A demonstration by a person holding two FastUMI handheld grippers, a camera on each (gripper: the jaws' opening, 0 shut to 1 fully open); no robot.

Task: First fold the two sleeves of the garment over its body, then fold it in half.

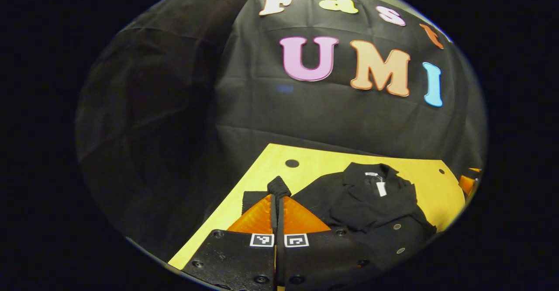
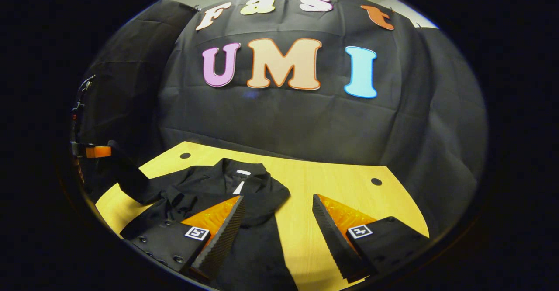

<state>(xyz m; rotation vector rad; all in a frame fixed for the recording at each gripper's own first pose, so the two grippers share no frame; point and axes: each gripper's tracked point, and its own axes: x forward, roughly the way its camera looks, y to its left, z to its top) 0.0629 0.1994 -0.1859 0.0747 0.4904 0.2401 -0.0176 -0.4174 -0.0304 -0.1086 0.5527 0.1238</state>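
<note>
**Black sleeve pinched on the left, right fingers spread over the body**

Black fabric stands pinched between the closed fingers of the left gripper (image 1: 277, 206) in the left gripper view: a narrow strip of cloth rises from the seam where the two fingers meet and ends in a small bunch just past their tips. I judge it to be a sleeve end of the black collared garment (image 1: 371, 208), held lifted. In the right gripper view the same limb shows as a dark band of sleeve (image 2: 129, 177) running up and out from the garment's shoulder toward the far left edge, where part of another gripper can be made out.

Beyond the left fingers, the garment lies on the yellow wooden tabletop (image 1: 432, 186), ahead and to the right of them. Its collar, with a white tag (image 1: 381, 188), points toward the far wall, so the long axis runs near to far. The body is rumpled, not flat.

The right gripper (image 2: 277, 225) has its fingers wide apart and grips nothing. Its left finger sits over the garment's lower body; its right finger is over bare table, with a strip of fabric and tabletop between them. The sleeve on this side lies folded in over the chest.

Judgement: the left sleeve fold is in hand. The held sleeve must travel rightward across the axis onto the chest. The left gripper has the sleeve; the right is nearer the hem.
</note>
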